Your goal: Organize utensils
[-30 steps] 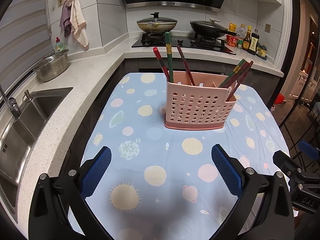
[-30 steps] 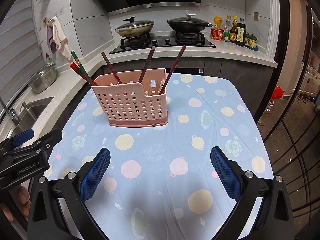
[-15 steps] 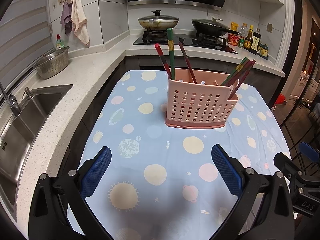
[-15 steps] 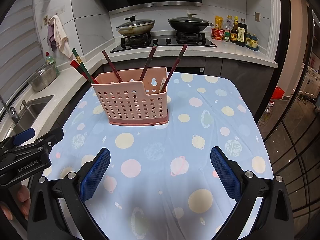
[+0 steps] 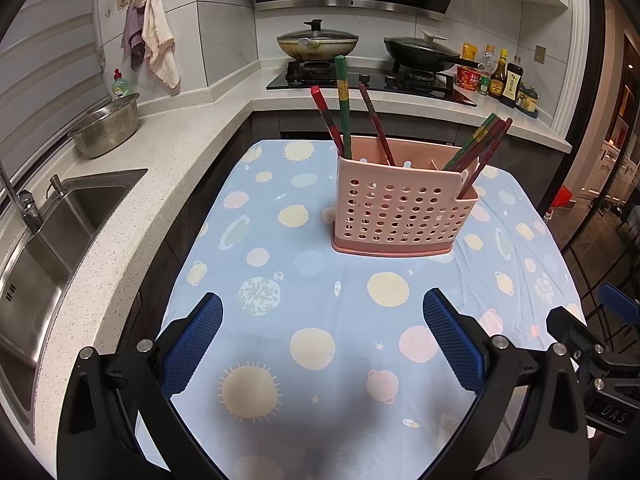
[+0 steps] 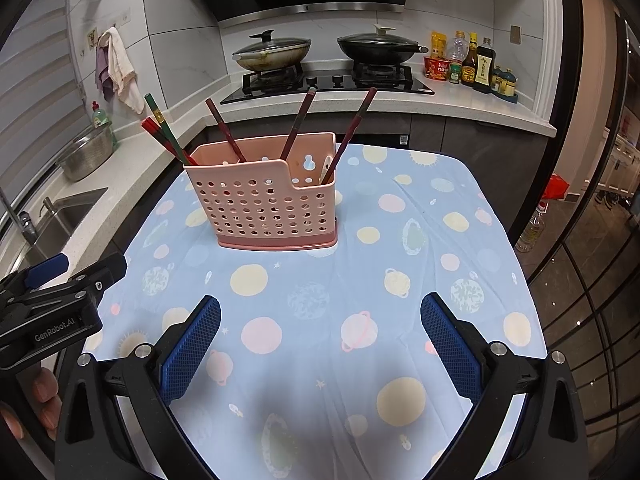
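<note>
A pink perforated utensil holder (image 5: 400,212) stands on the table with the blue planet-print cloth (image 5: 320,320); it also shows in the right wrist view (image 6: 272,204). Several red, dark and green chopsticks (image 5: 342,112) stand in it, some leaning left, some leaning right (image 5: 480,144); they show in the right wrist view too (image 6: 296,124). My left gripper (image 5: 322,344) is open and empty, above the near part of the cloth. My right gripper (image 6: 320,348) is open and empty, also near the front edge, well short of the holder.
A white counter wraps the left and back, with a sink (image 5: 48,248), a steel colander (image 5: 106,126), a stove with two lidded pans (image 5: 318,42) and bottles (image 5: 504,80). The other gripper shows at the edges of each view (image 6: 52,304) (image 5: 600,344).
Both views have pulled back and risen slightly; the holder looks a little smaller and farther. Nothing on the table has moved, and both grippers stay open.
</note>
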The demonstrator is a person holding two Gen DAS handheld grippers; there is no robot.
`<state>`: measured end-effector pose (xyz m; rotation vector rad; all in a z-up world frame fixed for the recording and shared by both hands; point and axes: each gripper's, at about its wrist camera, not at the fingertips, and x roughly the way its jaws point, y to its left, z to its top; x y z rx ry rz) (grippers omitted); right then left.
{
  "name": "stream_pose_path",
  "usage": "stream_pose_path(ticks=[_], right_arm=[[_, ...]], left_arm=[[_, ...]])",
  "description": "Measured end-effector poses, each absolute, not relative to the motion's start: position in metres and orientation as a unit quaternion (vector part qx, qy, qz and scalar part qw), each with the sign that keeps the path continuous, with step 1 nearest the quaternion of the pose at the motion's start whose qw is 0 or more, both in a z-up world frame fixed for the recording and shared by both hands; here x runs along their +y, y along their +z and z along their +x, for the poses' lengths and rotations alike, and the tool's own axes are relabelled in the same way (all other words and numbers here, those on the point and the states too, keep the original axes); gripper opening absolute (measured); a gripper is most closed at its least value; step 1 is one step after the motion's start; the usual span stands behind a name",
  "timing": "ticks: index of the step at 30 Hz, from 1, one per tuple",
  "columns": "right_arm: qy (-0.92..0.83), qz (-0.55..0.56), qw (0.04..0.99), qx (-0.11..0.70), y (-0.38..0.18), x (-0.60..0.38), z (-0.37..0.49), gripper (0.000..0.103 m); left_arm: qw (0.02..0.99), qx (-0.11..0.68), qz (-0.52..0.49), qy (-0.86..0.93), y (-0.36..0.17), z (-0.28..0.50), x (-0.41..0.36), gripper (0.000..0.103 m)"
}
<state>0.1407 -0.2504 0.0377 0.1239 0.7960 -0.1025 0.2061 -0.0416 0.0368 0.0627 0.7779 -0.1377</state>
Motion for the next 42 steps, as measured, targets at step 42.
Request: stream_pose_path(ticks=[42], right_arm=[[-0.062,0.054,0.916,0.393,0.0314,-0.2579,0.1435,0.096]], left_arm=[[0.921,0.382,0.035,-0.062,0.0339,0.2104,-0.0408,0.096]])
